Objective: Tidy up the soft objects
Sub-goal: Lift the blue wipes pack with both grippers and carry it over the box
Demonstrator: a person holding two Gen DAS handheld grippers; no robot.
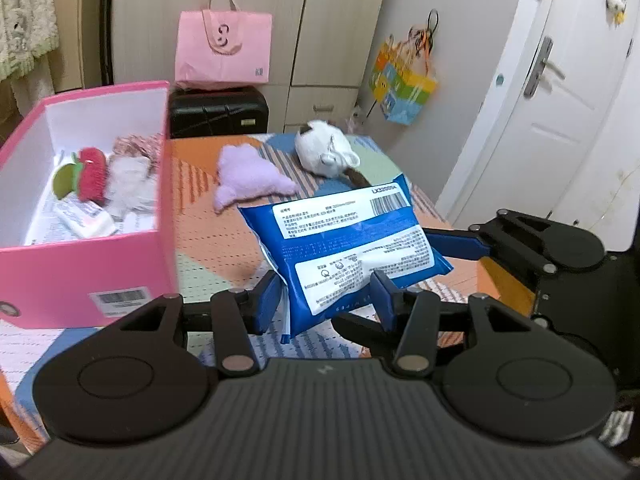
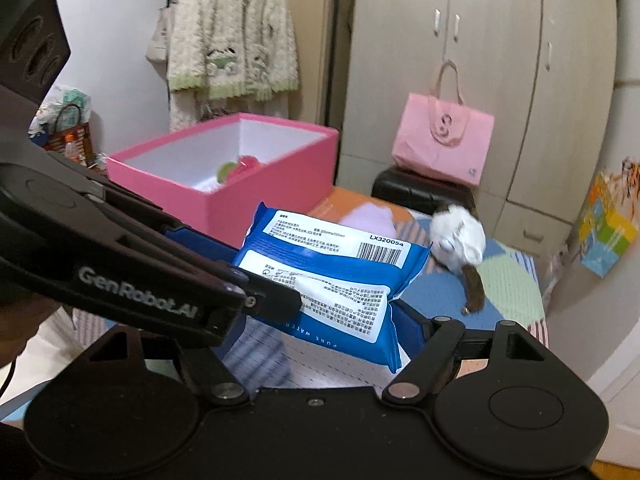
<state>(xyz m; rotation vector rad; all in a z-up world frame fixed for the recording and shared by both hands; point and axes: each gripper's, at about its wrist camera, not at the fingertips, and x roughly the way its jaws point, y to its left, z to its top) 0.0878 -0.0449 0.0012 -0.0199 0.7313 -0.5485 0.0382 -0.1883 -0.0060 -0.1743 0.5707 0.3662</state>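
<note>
A blue wet-wipes pack [image 1: 344,240] [image 2: 332,272] hangs above the patterned tabletop [image 1: 208,240], held by both grippers. My left gripper [image 1: 328,296] is shut on its near end. My right gripper [image 2: 320,320] clamps the pack across its width, and one of its fingers [image 2: 408,324] presses the right edge; the other is hidden behind the left gripper. An open pink box [image 1: 80,272] [image 2: 256,204] at the left holds a red-and-green plush [image 1: 88,172] and other soft items. A purple plush [image 1: 248,176] and a white plush [image 1: 324,148] lie on the table beyond the pack.
A black suitcase [image 1: 218,112] with a pink tote bag [image 1: 224,48] on it stands behind the table, in front of wardrobes. A white door [image 1: 540,120] and a colourful hanging bag [image 1: 400,84] are at the right. A fluffy cardigan [image 2: 232,40] hangs at the left.
</note>
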